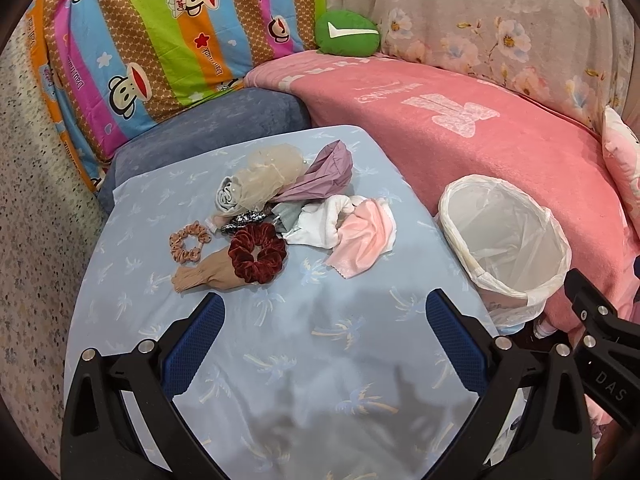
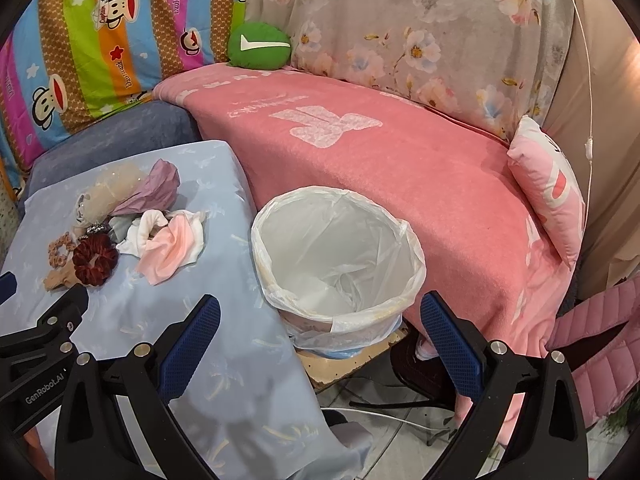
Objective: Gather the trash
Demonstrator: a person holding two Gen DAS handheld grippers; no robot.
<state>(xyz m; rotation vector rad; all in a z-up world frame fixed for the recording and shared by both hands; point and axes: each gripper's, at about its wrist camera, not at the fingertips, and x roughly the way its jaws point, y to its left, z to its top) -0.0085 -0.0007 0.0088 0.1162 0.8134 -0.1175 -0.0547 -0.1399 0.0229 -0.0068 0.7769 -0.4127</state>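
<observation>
Both hand-held grippers hang above the table [image 1: 320, 360], which wears a light-blue palm-print cloth. Left hand-held gripper [image 1: 325, 304]: jaws spread wide, nothing btwn the blue pads, over bare cloth just short of the pile. Right hand-held gripper [image 2: 320, 312]: also spread wide, empty, over the near rim of the trash bin [image 2: 338, 256].

The trash sits in a loose heap at the table's far-middle: dark red velvet scrunchie [image 1: 257, 254] on top of a tan stocking [image 1: 200, 278], small peach scrunchie [image 1: 189, 242] just beside to the left, pink-and-white cloth [image 1: 360, 244] on the right side, mauve fabric [image 1: 320, 174] and beige mesh piece [image 1: 264, 176] at the back.

The bin, w/ a white plastic liner, stands just off the table's right edge, against the pink blanket [image 2: 400, 168]. A little white is visible at its bottom; can't tell if that's trash or liner folds.
</observation>
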